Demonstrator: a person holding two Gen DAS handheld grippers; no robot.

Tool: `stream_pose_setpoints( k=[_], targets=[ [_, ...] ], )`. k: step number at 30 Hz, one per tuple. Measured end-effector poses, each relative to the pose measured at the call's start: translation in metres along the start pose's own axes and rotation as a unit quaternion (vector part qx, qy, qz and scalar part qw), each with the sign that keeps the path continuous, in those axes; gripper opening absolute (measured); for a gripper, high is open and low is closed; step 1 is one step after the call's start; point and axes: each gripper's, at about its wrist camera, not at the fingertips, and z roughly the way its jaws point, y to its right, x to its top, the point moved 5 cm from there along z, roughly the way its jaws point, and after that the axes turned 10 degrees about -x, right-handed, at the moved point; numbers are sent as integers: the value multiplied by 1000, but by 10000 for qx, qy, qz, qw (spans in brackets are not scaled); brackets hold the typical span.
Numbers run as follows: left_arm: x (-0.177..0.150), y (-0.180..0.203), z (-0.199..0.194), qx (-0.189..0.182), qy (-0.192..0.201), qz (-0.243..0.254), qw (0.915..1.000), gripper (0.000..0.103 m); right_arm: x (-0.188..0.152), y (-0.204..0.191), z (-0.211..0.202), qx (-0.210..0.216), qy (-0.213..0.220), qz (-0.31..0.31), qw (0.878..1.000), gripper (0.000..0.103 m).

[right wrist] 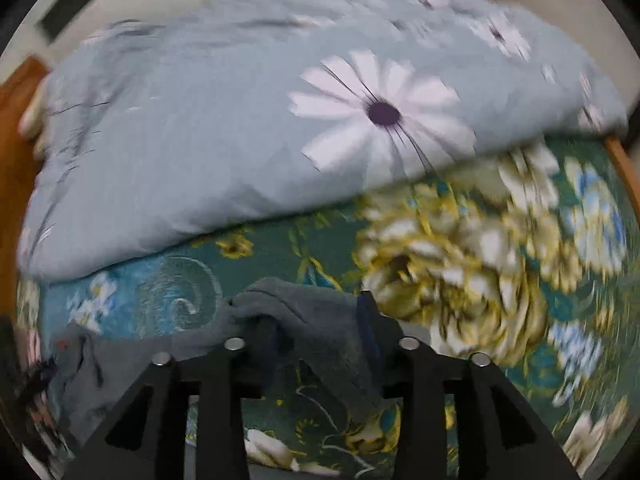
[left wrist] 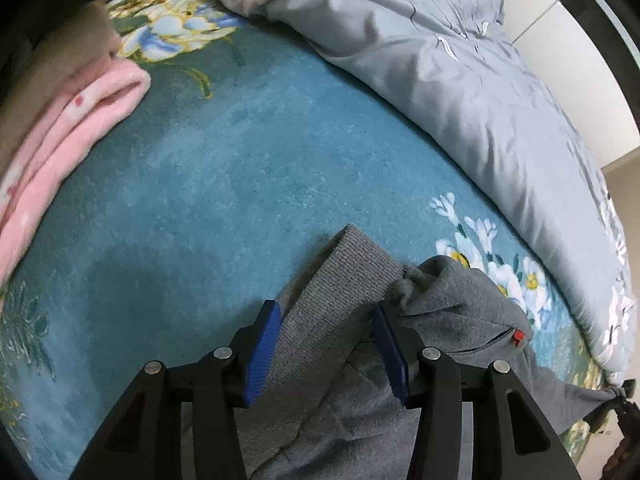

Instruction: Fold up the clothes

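Grey garment [left wrist: 340, 320] lying on bed [left wrist: 200, 200], at six o'clock. Left tongs [left wrist: 326, 344] parted around its ribbed hem, pads clear; right tongs [right wrist: 316, 332] blurred, apparently parted over cloth. Risk: snagged cloth dragging fold loose.

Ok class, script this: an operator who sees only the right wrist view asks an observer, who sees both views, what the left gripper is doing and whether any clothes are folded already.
Operator: What is the left gripper doing?
Observer: It stands open, and the ribbed band of the grey garment lies between its pads.
Operator: Are any clothes folded already?
Observer: Yes, a pink garment lies folded on the teal blanket, at the left edge of the left wrist view.
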Motion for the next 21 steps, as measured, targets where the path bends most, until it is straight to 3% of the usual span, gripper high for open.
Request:
stream_pose_setpoints(
  k=[5, 8, 14, 17, 21],
  targets=[
    [0, 4, 2, 111, 63, 71, 9999, 53, -7, 30, -30, -175, 637, -10, 9978, 43],
    [0, 7, 3, 221, 97, 178, 9995, 53, -27, 54, -21, -301, 451, 235, 9983, 43],
    [2, 8, 2, 207, 80, 170, 9996, 53, -92, 55, 7, 44, -49, 421, 9991, 43],
    [3, 10, 2, 257, 36, 221, 9994, 53, -110, 44, 21, 1, -136, 146, 9998, 43],
    [5, 12, 1, 304, 22, 232, 9993, 53, -108, 29, 25, -199, 64, -273, 9994, 43]
  ],
)
